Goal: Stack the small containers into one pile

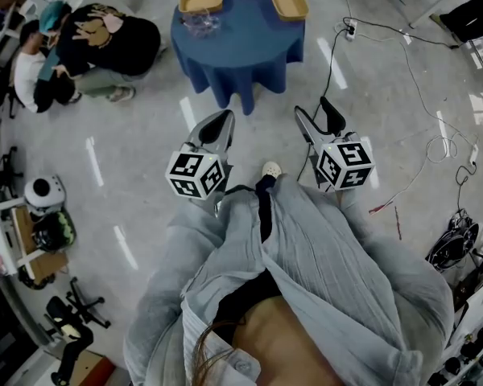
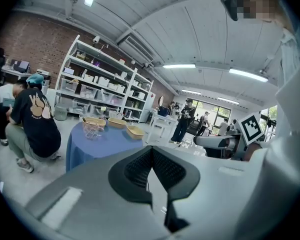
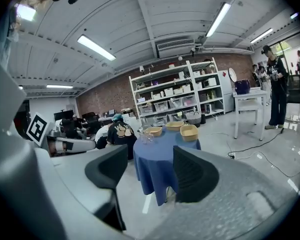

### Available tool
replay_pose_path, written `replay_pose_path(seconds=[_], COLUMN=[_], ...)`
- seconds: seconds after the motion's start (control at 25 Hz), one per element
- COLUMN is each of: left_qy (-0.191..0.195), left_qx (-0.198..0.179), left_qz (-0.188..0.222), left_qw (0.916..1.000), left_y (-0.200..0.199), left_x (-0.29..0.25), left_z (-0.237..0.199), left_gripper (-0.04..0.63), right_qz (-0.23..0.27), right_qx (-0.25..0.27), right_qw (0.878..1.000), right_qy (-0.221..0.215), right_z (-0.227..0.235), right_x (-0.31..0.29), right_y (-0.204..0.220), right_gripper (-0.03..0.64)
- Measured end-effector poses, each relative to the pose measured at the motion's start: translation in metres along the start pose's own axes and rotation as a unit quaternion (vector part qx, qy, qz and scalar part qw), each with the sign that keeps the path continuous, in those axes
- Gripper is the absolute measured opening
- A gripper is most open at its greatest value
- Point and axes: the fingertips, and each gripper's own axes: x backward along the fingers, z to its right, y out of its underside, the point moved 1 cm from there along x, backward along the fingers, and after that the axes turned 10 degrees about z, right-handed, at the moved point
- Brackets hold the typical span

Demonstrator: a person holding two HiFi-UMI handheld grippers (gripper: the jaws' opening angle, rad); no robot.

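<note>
The left tongs [image 1: 224, 119] are closed on nothing and the right tongs [image 1: 312, 107] stand partly open and empty, both over the floor [image 1: 145, 127] short of the round blue worktop [image 1: 249, 51], where the clear small containers [image 1: 200, 22] sit beside yellow trays [image 1: 289, 2].

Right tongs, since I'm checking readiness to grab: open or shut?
Open: the right tongs stand apart in the right gripper view, with nothing held between them.

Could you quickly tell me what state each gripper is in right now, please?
Left gripper: closed, jaws together, holding nothing.
Right gripper: open, nothing between its jaws.
</note>
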Motion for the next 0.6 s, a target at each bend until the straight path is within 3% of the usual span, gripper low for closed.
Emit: replay_pose_path(seconds=[0.6], left_qy=[-0.007], left_qx=[0.007], left_qz=[-0.009], left_qw=[0.9999], left_y=[0.01], left_x=[0.011], left_z=[0.003], left_gripper=[0.015], right_qz=[-0.007], right_qx=[-0.01], right_qw=[1.0], right_qy=[-0.003], right_z=[-0.007], right_x=[0.008], right_y=[0.01], right_gripper=[0.284])
